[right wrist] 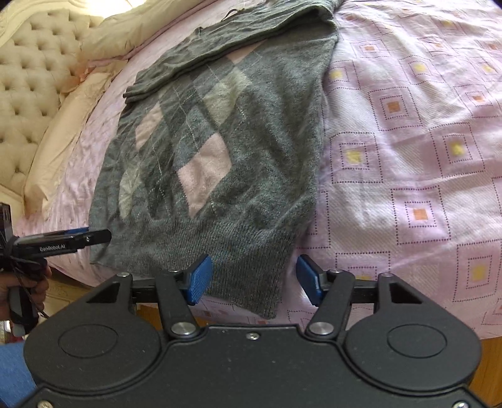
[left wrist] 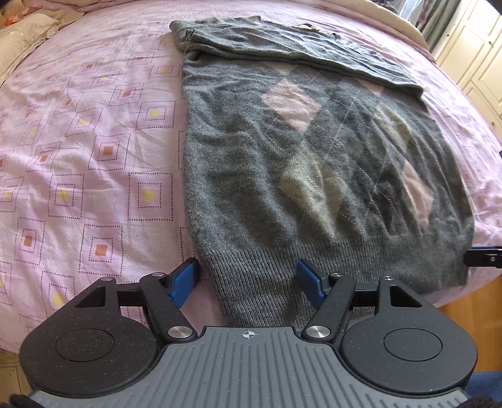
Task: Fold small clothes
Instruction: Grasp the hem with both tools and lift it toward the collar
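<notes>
Grey wool sweater (left wrist: 313, 175) with pink and pale diamond panels, spread flat on the bed, ribbed hem nearest the tools. One sleeve (left wrist: 282, 50) folded across the far end of the body, lying slantwise. Hem hanging slightly over the near bed edge.

Left gripper (left wrist: 248, 281) just short of the hem, jaws spread wide, nothing between them but the ribbed corner of the hem lying below the gap. Blue pads (left wrist: 183, 282) on either side of that corner: one over the bedspread, the other over the ribbing. Whether the pads touch the knit: cannot tell.

Right gripper (right wrist: 254, 279) likewise wide, straddling the opposite hem corner (right wrist: 269, 298), which droops off the mattress edge ahead of the tool. Nothing clamped. Seen also at the far right edge of the left wrist view as a dark tip (left wrist: 483, 255) beside the hem.

From the right wrist view, left gripper (right wrist: 91, 235) pointing in from the left at the hem's edge, gripped by a hand (right wrist: 18, 288) on its handle.

Beyond the sweater on all sides, lilac bedspread (left wrist: 94, 157) printed with dotted squares in yellow and orange. Farther left of the right tool, cream tufted headboard (right wrist: 28, 78) and a cream pillow (right wrist: 131, 28). Far right of the left tool, pale cabinet doors (left wrist: 473, 53).
</notes>
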`<action>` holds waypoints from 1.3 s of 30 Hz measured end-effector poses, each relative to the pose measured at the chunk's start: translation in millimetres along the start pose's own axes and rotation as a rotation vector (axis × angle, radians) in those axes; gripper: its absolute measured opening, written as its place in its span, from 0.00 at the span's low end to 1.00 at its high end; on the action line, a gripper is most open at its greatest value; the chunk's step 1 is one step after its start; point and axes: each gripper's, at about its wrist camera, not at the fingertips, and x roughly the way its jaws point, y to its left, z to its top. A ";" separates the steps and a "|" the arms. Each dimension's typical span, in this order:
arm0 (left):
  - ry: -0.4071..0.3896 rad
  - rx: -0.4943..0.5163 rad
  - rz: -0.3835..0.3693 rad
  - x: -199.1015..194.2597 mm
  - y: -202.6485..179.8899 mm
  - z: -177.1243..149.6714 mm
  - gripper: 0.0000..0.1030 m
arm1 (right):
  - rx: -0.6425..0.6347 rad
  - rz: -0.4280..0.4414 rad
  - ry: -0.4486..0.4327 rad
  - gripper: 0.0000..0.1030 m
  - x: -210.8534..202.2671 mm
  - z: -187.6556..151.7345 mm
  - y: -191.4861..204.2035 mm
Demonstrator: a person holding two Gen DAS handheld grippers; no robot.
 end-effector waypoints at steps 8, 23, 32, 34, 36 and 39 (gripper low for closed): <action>-0.018 -0.014 -0.035 4.2 5.4 14.5 0.60 | 0.007 0.012 -0.021 0.64 2.3 4.7 1.3; -0.014 -0.066 -0.046 0.5 20.6 13.8 0.05 | 0.069 -0.006 0.009 0.14 11.2 17.5 -1.2; -0.085 -0.118 -0.145 -26.4 26.8 25.4 0.04 | 0.117 0.095 -0.055 0.14 -20.9 33.0 2.2; -0.114 -0.149 -0.162 -36.2 28.9 32.4 0.04 | 0.123 0.113 -0.079 0.14 -31.1 39.7 4.5; -0.146 -0.185 -0.176 -46.1 32.8 41.3 0.04 | 0.127 0.128 -0.107 0.14 -40.9 47.9 6.8; -0.199 -0.235 -0.195 -59.4 37.3 59.8 0.04 | 0.157 0.150 -0.160 0.13 -55.2 62.0 6.8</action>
